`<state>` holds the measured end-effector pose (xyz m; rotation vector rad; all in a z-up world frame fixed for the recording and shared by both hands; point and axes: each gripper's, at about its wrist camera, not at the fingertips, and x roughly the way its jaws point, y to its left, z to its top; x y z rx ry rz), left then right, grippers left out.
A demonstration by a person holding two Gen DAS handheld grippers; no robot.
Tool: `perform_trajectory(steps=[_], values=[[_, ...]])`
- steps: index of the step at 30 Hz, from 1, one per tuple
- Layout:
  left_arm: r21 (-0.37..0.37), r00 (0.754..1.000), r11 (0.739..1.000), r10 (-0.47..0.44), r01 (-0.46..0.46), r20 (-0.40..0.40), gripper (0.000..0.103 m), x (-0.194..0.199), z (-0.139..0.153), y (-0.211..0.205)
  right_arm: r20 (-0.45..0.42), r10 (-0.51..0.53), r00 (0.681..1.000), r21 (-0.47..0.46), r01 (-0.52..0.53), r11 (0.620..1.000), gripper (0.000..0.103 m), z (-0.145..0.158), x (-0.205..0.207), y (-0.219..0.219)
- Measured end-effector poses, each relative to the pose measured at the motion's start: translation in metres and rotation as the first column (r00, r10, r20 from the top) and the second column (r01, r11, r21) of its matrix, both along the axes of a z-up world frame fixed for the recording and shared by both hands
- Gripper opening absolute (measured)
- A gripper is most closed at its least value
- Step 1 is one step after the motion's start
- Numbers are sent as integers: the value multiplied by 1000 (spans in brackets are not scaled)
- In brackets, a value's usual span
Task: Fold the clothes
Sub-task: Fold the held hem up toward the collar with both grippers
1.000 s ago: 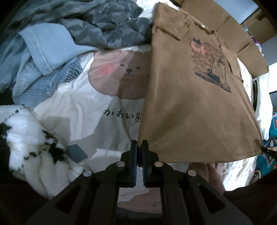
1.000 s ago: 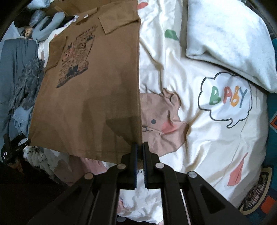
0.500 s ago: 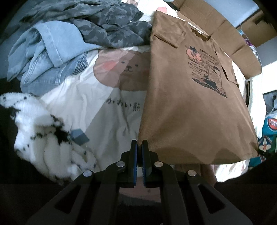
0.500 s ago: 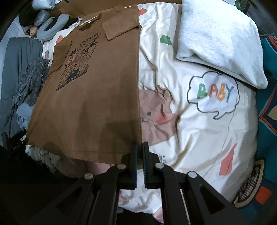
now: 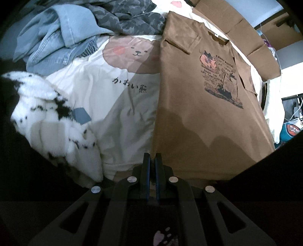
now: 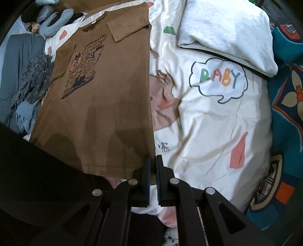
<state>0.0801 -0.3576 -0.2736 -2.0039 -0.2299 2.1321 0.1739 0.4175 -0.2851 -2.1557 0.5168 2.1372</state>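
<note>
Already the brown T-shirt (image 5: 198, 117) has both sleeves turned in over its front, so it makes a long, narrow panel with the print facing up. It lies stretched along the bed (image 6: 204, 121), collar end far from the cameras, hem end near. The left gripper (image 5: 151, 160) is clenched on the hem corner at its side, and the right gripper (image 6: 153, 162) is clenched on the opposite hem corner; in both views the fingers (image 5: 146, 166) stand nearly closed with brown cloth pinched between the pads. The hem edge looks raised a little off the bedding, held taut between the two corners, though how high I cannot tell.

By my judgement the shirt is partway folded: the lengthwise folds are in, and the crosswise fold, hem toward collar, is what the pictures leave open. With both corners gripped, carrying the hem up to the collar evenly would seem the natural thing, keeping the side edges lined up so the tucked sleeves do not slip out.

More clothes lie bunched to the left: denim (image 5: 56, 37), a camouflage garment (image 5: 125, 17) and a white fleece with black spots (image 5: 49, 117). None of these is folded, so much of the job looks to remain. A grey pillow (image 6: 223, 32) lies to the right.
</note>
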Motion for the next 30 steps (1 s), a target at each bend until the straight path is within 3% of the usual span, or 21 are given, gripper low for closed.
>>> perform_trajectory(steps=[8, 18, 30], values=[[60, 998, 997, 52, -50, -38, 4, -3, 16, 0, -41, -20, 999, -10, 20, 1000, 4, 20, 3, 6], [160, 984, 982, 121, -99, -129, 4, -35, 56, 10, -143, -19, 990, -4, 19, 1000, 4, 66, -34, 10], [184, 971, 977, 145, -110, -189, 4, -64, 96, 16, -259, 14, 966, -36, -25, 999, 4, 112, -67, 15]])
